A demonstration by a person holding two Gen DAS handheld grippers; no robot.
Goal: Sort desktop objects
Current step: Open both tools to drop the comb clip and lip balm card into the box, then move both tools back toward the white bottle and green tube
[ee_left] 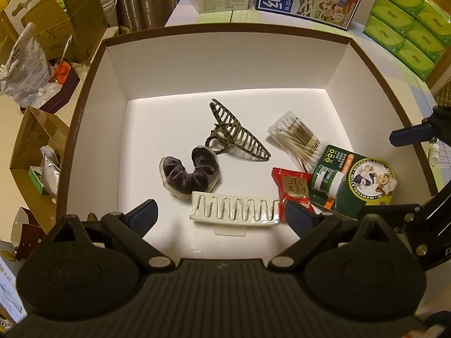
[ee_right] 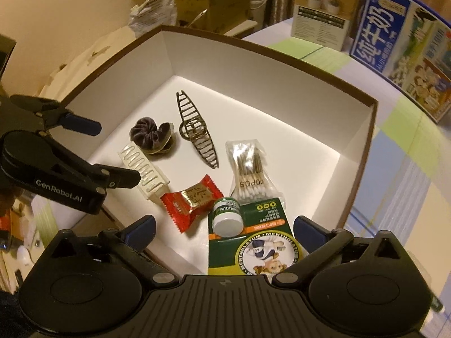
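A white-walled box (ee_left: pixel 225 64) with a brown rim holds everything. A striped claw clip (ee_left: pixel 235 131), dark velvet scrunchie (ee_left: pixel 190 176) and white comb clip (ee_left: pixel 235 209) lie left. The cotton swabs (ee_left: pixel 298 138), red candy (ee_left: pixel 294 190) and green Mentholatum card (ee_left: pixel 358 180) lie right.

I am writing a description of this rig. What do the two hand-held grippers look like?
Both are matte black plastic. The left gripper and right gripper each have a ribbed body, two round pivot housings with silver screws, and fingers with dark blue pads. White lettering "GenRobot.AI" marks the left one's side. No cables or sleeves show.
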